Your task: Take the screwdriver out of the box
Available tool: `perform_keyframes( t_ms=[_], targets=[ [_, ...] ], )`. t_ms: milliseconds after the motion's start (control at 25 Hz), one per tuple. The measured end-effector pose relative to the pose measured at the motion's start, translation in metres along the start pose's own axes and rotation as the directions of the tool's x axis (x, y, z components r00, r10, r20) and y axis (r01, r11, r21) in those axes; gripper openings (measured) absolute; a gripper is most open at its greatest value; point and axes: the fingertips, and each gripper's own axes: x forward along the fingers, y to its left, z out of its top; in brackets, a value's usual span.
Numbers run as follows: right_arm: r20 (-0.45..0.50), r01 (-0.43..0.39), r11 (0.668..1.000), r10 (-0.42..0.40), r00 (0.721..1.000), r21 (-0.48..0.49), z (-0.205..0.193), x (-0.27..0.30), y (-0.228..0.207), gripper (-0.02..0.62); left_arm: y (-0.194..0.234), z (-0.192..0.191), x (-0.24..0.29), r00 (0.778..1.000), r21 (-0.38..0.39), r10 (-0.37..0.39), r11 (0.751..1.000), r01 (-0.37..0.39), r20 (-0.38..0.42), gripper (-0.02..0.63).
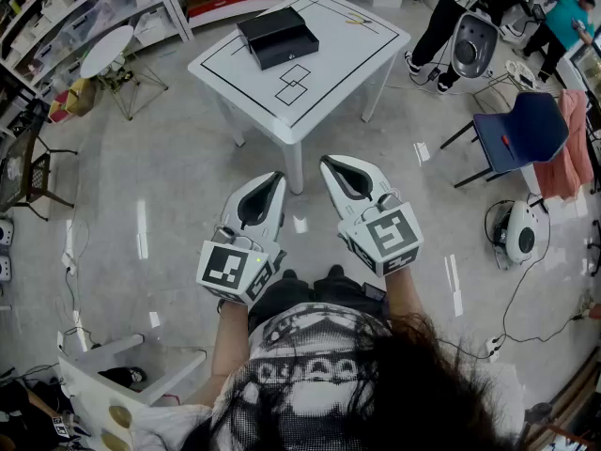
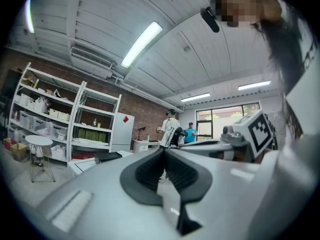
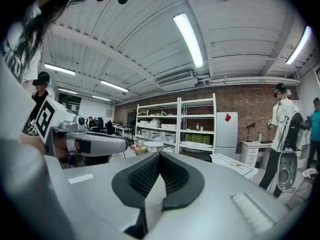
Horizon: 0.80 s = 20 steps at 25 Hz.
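left tool (image 1: 274, 178) and right tool (image 1: 328, 163), jaws together, well short of table (image 1: 331, 90)

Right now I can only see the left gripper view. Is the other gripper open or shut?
Observer: The right gripper is shut, with nothing in it.
Operator: Is the box open?
Observer: In the head view, the black box on the white table looks closed; I can't see inside.
Operator: What's near it?
Observer: Two square outlines are drawn on the table, on the side of the box nearer us.
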Motion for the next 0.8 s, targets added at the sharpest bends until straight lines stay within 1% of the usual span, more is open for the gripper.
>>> perform_keyframes(
  t_ms=[240,480,800],
  targets=[
    [0.007,-0.006,1.0,0.006,1.0,0.008,-0.005,-0.001,-0.012,-0.002,-0.003,-0.002,0.012,1.0,0.004,0.012,1.0,-0.012,0.002,0.0],
    [0.017,-0.014,1.0,0.013,1.0,0.02,-0.008,-0.009,-0.034,-0.002,-0.012,0.0,0.032,1.0,0.011,0.021,1.0,-0.021,0.008,0.0],
    [0.0,-0.02,0.999,0.02,1.0,0.025,-0.023,-0.034,-0.066,-0.002,-0.04,-0.005,0.062,1.0,0.011,0.025,1.0,-0.025,0.014,0.0]
  ],
)
